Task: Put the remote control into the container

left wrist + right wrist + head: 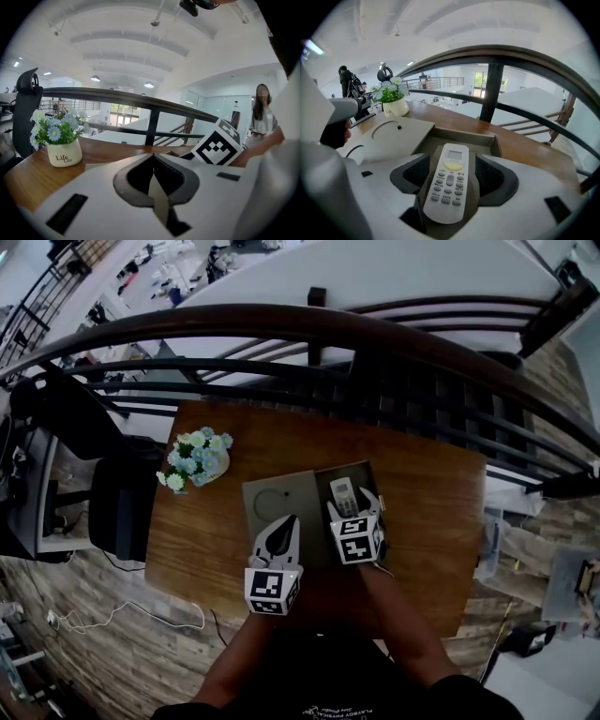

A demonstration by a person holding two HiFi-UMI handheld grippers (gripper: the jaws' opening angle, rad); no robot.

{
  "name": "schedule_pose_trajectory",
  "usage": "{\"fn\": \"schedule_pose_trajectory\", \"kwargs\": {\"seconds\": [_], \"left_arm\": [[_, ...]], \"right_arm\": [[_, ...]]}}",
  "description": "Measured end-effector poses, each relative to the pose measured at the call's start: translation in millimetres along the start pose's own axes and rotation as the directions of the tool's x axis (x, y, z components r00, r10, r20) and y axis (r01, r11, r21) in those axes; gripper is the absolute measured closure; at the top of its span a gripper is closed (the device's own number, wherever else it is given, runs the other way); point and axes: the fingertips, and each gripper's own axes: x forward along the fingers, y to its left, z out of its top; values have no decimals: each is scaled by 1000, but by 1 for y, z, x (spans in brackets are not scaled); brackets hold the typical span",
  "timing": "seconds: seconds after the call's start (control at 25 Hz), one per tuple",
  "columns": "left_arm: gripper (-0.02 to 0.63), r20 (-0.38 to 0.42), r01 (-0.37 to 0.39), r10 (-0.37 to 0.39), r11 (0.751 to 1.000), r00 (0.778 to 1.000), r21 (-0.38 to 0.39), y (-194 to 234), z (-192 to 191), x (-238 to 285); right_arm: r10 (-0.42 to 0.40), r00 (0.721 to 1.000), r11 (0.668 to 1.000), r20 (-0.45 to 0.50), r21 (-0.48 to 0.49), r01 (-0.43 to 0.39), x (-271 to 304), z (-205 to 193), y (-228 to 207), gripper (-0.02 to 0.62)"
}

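Table (pixel 422 512) holds open container (pixel 459 134); right hand-held gripper (pixel 353 505) clasps remote control (pixel 449 183) above.

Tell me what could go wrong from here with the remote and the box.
1. The white remote control, held between the right gripper's jaws by its button end, juts forward. Its screen end might catch the far wall of the open grey container on the way down.
2. The flat grey lid lies right beside the container's left side, near the shut left gripper. A nudge could slide it over the opening.
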Motion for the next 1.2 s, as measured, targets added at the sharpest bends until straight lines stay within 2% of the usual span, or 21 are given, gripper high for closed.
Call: {"fn": "schedule_pose_trajectory", "kwargs": {"seconds": [0.16, 0.44, 0.68, 0.76, 1.08, 1.2], "left_arm": [[600, 24, 1, -1, 1000, 1000, 7, -3, 11, -9], [600, 60, 8, -11, 999, 998, 39, -22, 26, -29], [600, 107, 14, -22, 997, 994, 69, -37, 37, -59], [600, 128, 20, -30, 997, 991, 74, -45, 43, -67], [600, 169, 75, -93, 991, 981, 110, -88, 59, -84], [600, 185, 87, -110, 988, 977, 126, -102, 64, -89]], "right_arm": [[-38, 994, 997, 105, -57, 44, -34, 22, 5, 318], [-15, 970, 993, 243, -107, 42, -97, 43, 22, 319], [-3, 942, 993, 335, -114, 43, -147, 47, 40, 321], [-14, 937, 993, 349, -109, 56, -158, 42, 40, 347], [-59, 898, 994, 436, -59, 94, -212, 44, 30, 520], [-82, 886, 994, 457, -26, 105, -234, 43, 24, 552]]}}
